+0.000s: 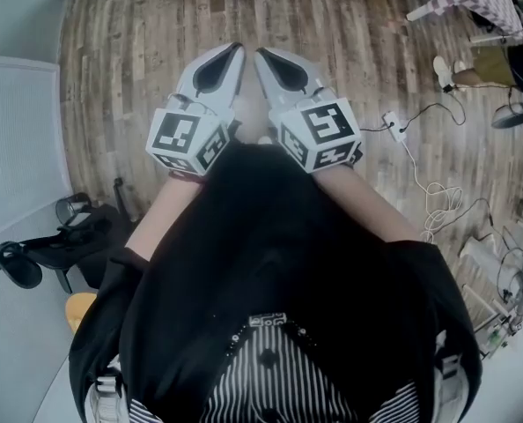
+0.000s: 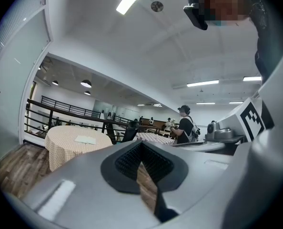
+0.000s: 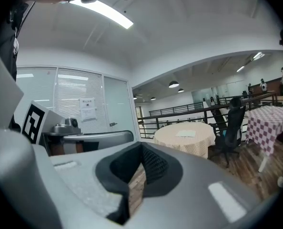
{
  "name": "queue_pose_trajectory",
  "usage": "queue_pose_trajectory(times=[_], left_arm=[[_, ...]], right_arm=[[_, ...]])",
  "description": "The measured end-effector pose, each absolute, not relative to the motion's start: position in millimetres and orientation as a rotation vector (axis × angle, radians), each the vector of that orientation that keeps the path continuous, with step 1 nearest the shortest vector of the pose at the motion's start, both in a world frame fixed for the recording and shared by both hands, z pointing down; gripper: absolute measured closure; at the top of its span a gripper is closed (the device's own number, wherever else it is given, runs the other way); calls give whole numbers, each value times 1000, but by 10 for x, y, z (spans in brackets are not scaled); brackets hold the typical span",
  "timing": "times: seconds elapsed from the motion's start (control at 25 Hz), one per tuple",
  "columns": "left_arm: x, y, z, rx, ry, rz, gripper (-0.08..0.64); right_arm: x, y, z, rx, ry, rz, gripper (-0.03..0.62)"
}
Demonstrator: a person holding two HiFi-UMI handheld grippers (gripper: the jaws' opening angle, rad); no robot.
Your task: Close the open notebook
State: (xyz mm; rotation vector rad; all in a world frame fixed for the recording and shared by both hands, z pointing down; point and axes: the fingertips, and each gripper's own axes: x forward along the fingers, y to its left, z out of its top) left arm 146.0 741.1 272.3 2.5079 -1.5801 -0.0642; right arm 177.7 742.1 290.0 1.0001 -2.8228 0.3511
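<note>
A white flat notebook (image 2: 86,140) lies on a round table (image 2: 65,149) with a beige checked cloth, far across the room. The same notebook (image 3: 186,133) on that table (image 3: 179,144) shows in the right gripper view. In the head view my left gripper (image 1: 237,51) and right gripper (image 1: 260,54) are held side by side in front of my body, over the wood floor. Both are shut with nothing between their jaws. Each points level toward the distant table, as the left gripper (image 2: 141,144) and right gripper (image 3: 142,147) show in their own views.
A black office chair (image 3: 232,128) and a pink checked table (image 3: 270,116) stand right of the round table. A person in a cap (image 2: 184,125) stands farther off by other tables. White cables (image 1: 424,179) trail on the floor at my right, and a black chair (image 1: 33,254) is at my left.
</note>
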Motion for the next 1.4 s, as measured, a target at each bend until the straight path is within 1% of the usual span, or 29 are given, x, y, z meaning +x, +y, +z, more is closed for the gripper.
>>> queue_pose_trajectory(times=[0.36,0.6,1.04,1.4], left_arm=[[1425,7334,2838,2455,-1609,-27,563],[1346,7034,2923,2487,-1560,0,563],[1009,5880,2910,2555,-1453,-18,563],[304,4777,2707,2565,-1430,-37,563]], right_arm=[[1769,7342,3005,959,-2831,407,591],[1690,6974,3005,1053,-2833,383,591],[1269,5922,3046,1123,-2789,379,591],[643,4836,2820,1192,-2772,361,591]])
